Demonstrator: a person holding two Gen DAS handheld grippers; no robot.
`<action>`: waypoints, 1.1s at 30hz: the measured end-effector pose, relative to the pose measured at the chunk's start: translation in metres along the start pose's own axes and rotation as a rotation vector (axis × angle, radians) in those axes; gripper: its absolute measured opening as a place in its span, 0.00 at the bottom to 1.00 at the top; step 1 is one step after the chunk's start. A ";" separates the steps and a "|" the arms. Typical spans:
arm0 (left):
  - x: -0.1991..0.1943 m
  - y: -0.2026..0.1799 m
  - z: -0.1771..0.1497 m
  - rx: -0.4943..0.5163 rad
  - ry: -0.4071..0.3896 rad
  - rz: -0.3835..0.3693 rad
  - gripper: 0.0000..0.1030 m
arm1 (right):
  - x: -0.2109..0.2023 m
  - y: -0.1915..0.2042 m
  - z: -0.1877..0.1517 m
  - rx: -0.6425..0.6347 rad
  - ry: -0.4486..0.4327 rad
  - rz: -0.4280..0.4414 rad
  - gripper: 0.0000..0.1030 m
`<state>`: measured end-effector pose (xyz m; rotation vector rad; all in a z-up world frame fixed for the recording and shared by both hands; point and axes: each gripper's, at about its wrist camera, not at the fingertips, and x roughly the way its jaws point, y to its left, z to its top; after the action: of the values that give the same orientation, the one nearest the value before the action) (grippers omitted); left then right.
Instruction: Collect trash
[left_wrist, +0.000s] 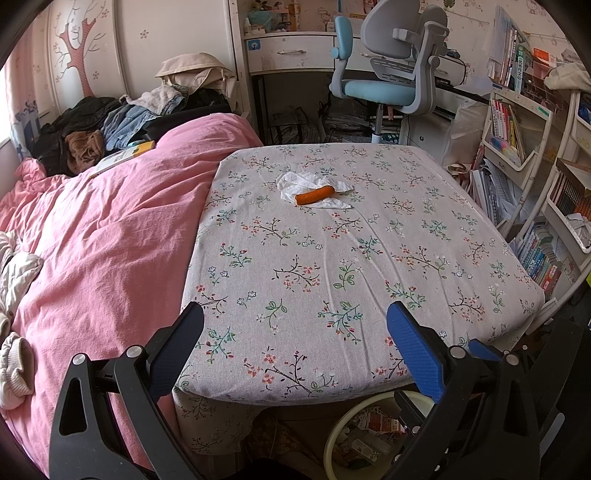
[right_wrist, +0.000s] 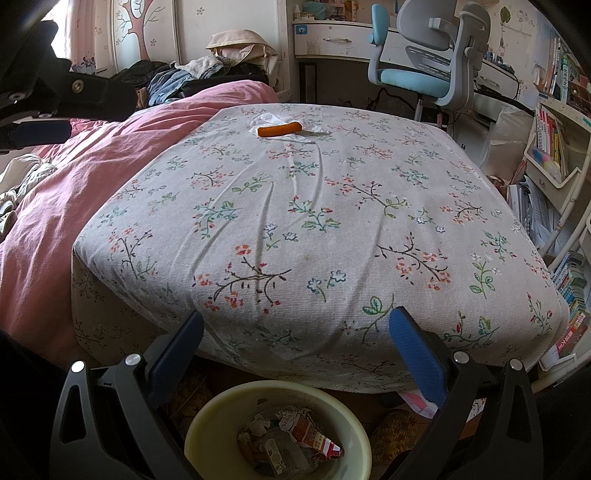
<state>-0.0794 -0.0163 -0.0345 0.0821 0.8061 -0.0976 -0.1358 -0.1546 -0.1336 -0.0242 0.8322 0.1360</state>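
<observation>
Lying on tissue (left_wrist: 314, 188), carrot (left_wrist: 314, 195) mid-table; bin (right_wrist: 277, 430) below edge; both grippers' jaws wide, empty.

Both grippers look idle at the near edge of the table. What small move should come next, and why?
Probably reach one gripper, say the right gripper, forward across the floral tablecloth toward the orange sausage-like piece lying on the crumpled white tissue at the far side. Both grippers are open and empty, that pair is the only litter on the table, and the bin waits below the near edge.
</observation>
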 end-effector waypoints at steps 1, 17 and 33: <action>0.000 0.000 -0.001 0.000 0.000 0.000 0.93 | 0.000 0.000 0.000 0.000 0.000 0.000 0.94; 0.000 -0.002 -0.002 0.000 0.001 -0.002 0.93 | 0.000 0.000 0.000 0.000 0.000 0.000 0.94; 0.000 -0.002 -0.001 0.001 0.002 -0.003 0.93 | 0.000 0.000 0.000 0.000 0.000 0.000 0.94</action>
<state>-0.0801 -0.0180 -0.0355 0.0824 0.8084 -0.1005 -0.1359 -0.1542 -0.1337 -0.0247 0.8317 0.1357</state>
